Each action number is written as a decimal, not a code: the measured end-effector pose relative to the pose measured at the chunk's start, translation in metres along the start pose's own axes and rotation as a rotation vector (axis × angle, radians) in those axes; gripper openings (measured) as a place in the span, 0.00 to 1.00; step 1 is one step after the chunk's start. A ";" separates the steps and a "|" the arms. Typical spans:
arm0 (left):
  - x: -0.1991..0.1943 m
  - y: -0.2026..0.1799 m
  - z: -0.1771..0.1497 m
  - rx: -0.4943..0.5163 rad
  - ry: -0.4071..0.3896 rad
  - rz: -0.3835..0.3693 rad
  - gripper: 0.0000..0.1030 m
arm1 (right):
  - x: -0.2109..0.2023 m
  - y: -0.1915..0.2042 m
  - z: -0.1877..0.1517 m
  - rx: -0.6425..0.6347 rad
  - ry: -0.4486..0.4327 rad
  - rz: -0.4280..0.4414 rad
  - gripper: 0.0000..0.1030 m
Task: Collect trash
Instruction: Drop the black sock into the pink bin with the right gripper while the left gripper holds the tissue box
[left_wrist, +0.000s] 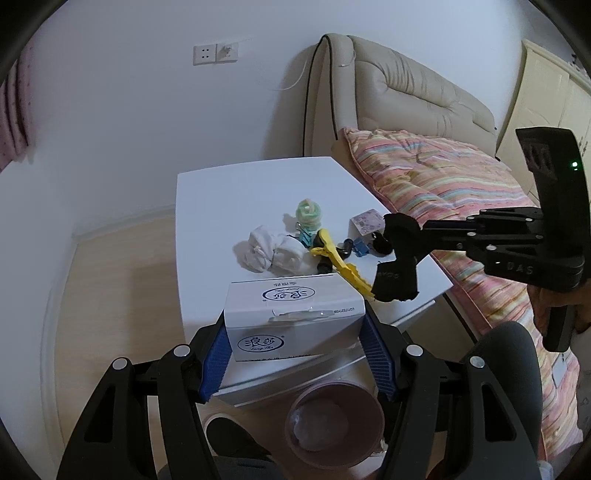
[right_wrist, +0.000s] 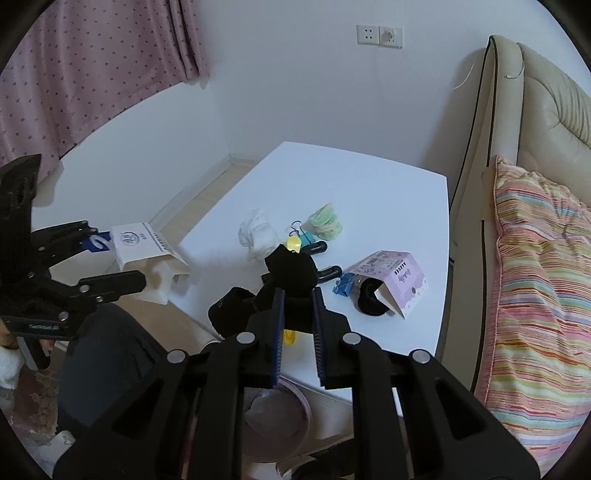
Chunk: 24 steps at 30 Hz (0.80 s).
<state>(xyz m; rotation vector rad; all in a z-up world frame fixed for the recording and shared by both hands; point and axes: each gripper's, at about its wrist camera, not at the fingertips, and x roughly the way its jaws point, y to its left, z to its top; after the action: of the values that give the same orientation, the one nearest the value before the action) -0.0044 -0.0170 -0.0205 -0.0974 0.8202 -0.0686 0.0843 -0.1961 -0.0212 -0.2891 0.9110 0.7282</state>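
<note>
While the left wrist view looks down across the white rectangular surface (left_wrist: 258, 192), the left tongs (left_wrist: 295, 354) at the bottom centre grasp a white cardboard box with blue print (left_wrist: 291, 314) by its two sides, blue pads pressed against it. The box hangs over the near edge of the surface, and directly beneath it, at the bottom of the frame, stands a round pink waste bin (left_wrist: 334, 424) on the pale wooden floor. Beyond the box lie a crumpled white tissue (left_wrist: 271, 253), a coil of green and yellow cord (left_wrist: 309, 214) and a yellow plastic clip (left_wrist: 341, 264). The upper left half of the surface is bare, as is the floor strip at the left. At the right of the frame the right tongs (left_wrist: 397, 258) hover above the surface's right edge, just beside the striped quilt of the bed (left_wrist: 461, 206).

Seen from the right wrist view, the right tongs (right_wrist: 298, 325) at the bottom centre are clenched on a black crumpled scrap (right_wrist: 291, 277). To the right lies a small pink printed carton (right_wrist: 393, 280), tipped on its side with its flap open, near the surface's right edge. At the left of the frame the left tongs (right_wrist: 110, 258) carry the box clear of the surface's left edge.
</note>
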 end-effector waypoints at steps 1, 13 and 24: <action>-0.002 -0.002 -0.002 0.006 0.000 -0.003 0.61 | -0.003 0.001 -0.002 -0.002 -0.002 0.002 0.13; -0.013 -0.018 -0.025 0.026 0.018 -0.026 0.61 | -0.031 0.029 -0.051 -0.026 0.004 0.029 0.13; -0.022 -0.019 -0.039 0.023 0.026 -0.028 0.61 | -0.023 0.047 -0.083 -0.029 0.056 0.084 0.13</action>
<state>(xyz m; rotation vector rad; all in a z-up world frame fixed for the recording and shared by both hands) -0.0481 -0.0363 -0.0285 -0.0864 0.8435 -0.1061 -0.0082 -0.2150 -0.0496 -0.2994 0.9707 0.8143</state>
